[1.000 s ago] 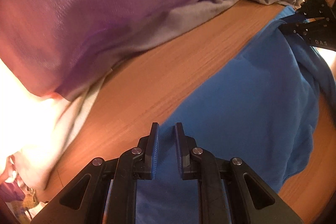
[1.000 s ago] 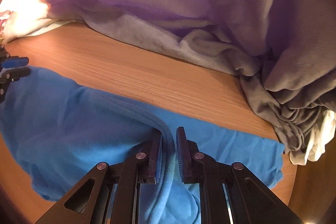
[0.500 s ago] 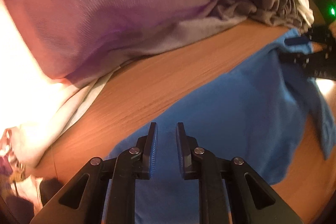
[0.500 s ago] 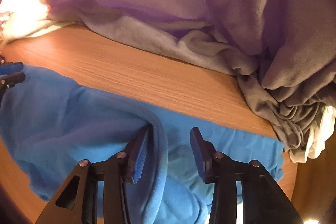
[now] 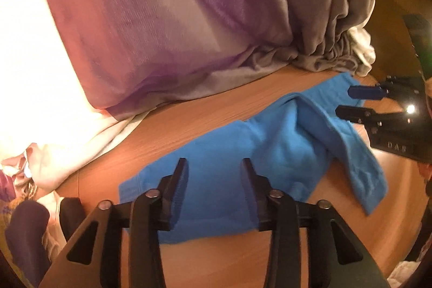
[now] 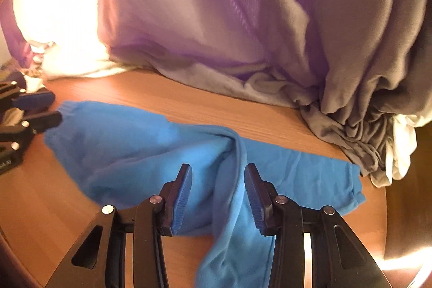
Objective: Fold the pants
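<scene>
Blue pants [image 5: 283, 147] lie loosely folded on the wooden table [image 5: 189, 123]. My left gripper [image 5: 213, 161] hovers above their near-left part, its jaws opening with nothing pressed between them. In the right wrist view the pants [image 6: 129, 147] spread across the table [image 6: 189, 101], and a raised fold runs below my right gripper [image 6: 218, 168], which stands open and clear of the cloth. Each gripper shows in the other's view: the right gripper [image 5: 345, 101] at the pants' far right end, the left gripper [image 6: 55, 107] at their left end.
A big heap of purple-grey fabric [image 5: 189, 18] fills the far side of the table, also the fabric [image 6: 216, 18] in the right wrist view. White cloth [image 5: 81, 147] lies at the left under glare. A dark object [image 5: 24, 228] sits at the lower left.
Both grippers were shut on the blue pants, opened and let the cloth go, the right one first. Both have lifted and drawn back, so more of the pants shows.
</scene>
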A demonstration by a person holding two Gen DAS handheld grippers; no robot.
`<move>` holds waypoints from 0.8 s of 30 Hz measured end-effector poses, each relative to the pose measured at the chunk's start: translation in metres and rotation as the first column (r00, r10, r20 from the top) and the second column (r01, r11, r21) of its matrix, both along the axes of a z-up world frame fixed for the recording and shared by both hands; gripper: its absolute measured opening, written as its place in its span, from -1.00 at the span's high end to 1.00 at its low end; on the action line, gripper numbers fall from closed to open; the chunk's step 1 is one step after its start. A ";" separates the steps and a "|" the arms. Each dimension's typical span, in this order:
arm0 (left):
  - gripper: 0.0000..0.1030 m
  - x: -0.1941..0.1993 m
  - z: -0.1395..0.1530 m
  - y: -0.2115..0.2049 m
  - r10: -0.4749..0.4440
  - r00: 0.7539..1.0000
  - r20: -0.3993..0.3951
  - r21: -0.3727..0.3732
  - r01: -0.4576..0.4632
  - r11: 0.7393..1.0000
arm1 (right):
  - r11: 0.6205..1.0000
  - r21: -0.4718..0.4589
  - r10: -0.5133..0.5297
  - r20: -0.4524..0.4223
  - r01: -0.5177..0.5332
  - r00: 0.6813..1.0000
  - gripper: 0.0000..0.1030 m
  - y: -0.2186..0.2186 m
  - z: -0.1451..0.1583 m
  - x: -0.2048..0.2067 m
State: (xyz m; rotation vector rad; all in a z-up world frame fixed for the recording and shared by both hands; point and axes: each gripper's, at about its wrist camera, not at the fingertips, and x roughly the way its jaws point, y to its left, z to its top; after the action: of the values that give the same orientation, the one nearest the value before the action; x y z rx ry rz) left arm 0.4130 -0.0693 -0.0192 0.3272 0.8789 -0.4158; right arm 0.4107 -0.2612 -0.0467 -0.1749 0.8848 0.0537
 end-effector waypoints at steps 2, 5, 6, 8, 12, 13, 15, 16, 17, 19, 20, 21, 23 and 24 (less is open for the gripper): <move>0.15 -0.011 0.006 0.001 0.003 1.000 0.009 -0.014 -0.003 1.000 | 1.000 0.012 -0.003 0.024 0.002 1.000 0.20 0.003 0.008 -0.016; 0.03 -0.025 0.012 0.004 0.015 1.000 0.015 -0.036 -0.014 0.999 | 1.000 0.017 -0.015 0.066 0.014 0.998 0.20 0.005 0.017 -0.038; 0.01 -0.031 0.014 0.005 0.018 1.000 0.021 -0.046 -0.017 0.999 | 1.000 0.015 -0.020 0.080 0.019 0.997 0.20 0.006 0.019 -0.045; -0.04 -0.038 0.016 0.005 0.020 0.999 0.033 -0.053 -0.018 0.998 | 0.999 0.008 -0.035 0.108 0.034 0.993 0.20 0.007 0.022 -0.058; -0.10 -0.055 0.017 0.008 0.013 0.999 0.032 -0.097 -0.010 0.995 | 0.998 0.018 -0.065 0.138 0.063 0.988 0.20 0.010 0.025 -0.082; -0.11 -0.060 0.016 0.008 0.018 0.999 0.033 -0.105 -0.015 0.994 | 0.997 0.025 -0.078 0.143 0.075 0.987 0.20 0.010 0.025 -0.088; -0.16 -0.069 0.014 0.008 0.014 0.999 0.037 -0.116 -0.010 0.993 | 0.996 0.034 -0.092 0.144 0.088 0.985 0.20 0.007 0.023 -0.098; -0.19 -0.074 0.013 0.008 0.012 0.999 0.035 -0.123 -0.007 0.992 | 0.995 0.038 -0.102 0.144 0.097 0.984 0.20 0.007 0.022 -0.103; -0.20 -0.078 0.011 0.008 0.010 0.999 0.033 -0.129 -0.005 0.992 | 0.994 0.042 -0.108 0.146 0.103 0.983 0.20 0.007 0.020 -0.109; -0.20 -0.086 0.007 0.005 0.013 1.000 0.020 -0.139 -0.010 0.990 | 0.993 0.043 -0.114 0.142 0.109 0.983 0.20 0.007 0.016 -0.119; -0.21 -0.089 0.005 0.003 0.018 1.000 0.017 -0.141 -0.015 0.990 | 0.993 0.043 -0.115 0.139 0.110 0.984 0.20 0.007 0.015 -0.123; -0.21 -0.092 0.002 0.002 0.027 1.000 0.016 -0.141 -0.025 0.990 | 0.993 0.045 -0.115 0.133 0.110 0.984 0.20 0.007 0.013 -0.126; -0.24 -0.098 -0.003 -0.001 0.054 0.999 0.005 -0.154 -0.053 0.987 | 0.993 0.052 -0.115 0.119 0.109 0.986 0.20 0.004 0.008 -0.133; -0.25 -0.100 -0.006 -0.002 0.067 0.998 -0.004 -0.162 -0.067 0.984 | 0.993 0.056 -0.112 0.117 0.106 0.987 0.20 0.003 0.006 -0.135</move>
State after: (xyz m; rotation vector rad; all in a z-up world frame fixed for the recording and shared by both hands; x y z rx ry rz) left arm 0.3125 -0.0717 -0.0255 0.1474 0.8465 -0.4216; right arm 0.2754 -0.2578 -0.0407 -0.0820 0.7708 -0.0361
